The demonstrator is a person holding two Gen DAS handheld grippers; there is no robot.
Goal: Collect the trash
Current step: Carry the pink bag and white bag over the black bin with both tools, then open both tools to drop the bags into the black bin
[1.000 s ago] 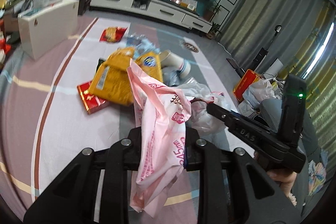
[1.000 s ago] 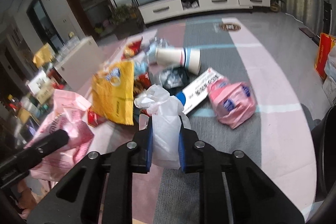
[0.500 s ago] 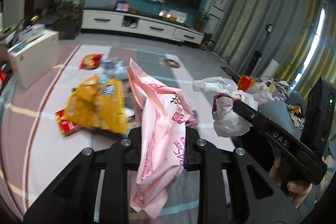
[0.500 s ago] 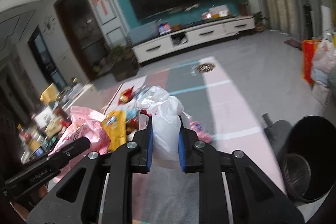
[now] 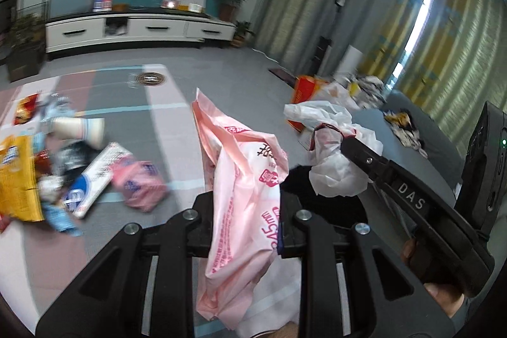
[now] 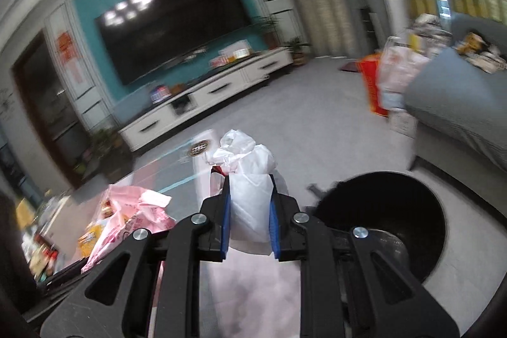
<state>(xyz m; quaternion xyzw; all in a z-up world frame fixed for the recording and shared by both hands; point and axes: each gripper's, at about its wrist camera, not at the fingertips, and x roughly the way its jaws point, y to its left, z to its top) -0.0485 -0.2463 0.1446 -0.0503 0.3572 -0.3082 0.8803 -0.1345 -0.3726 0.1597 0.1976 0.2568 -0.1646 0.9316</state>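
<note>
Pink crumpled bag (image 5: 244,195) clamped in left gripper (image 5: 247,220), white bag (image 6: 250,195), seemingly plastic, pinched by right gripper (image 6: 248,224)

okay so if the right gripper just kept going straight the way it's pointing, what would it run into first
The right gripper is shut on a crumpled white plastic bag. Beyond it the line looks free down to the bare grey floor. The black bin sits off to its right, probably just outside that line, though depth is unclear.

"DAS" on the right tongs (image 5: 345,144); "45" on the pink bag (image 5: 247,195).
</note>
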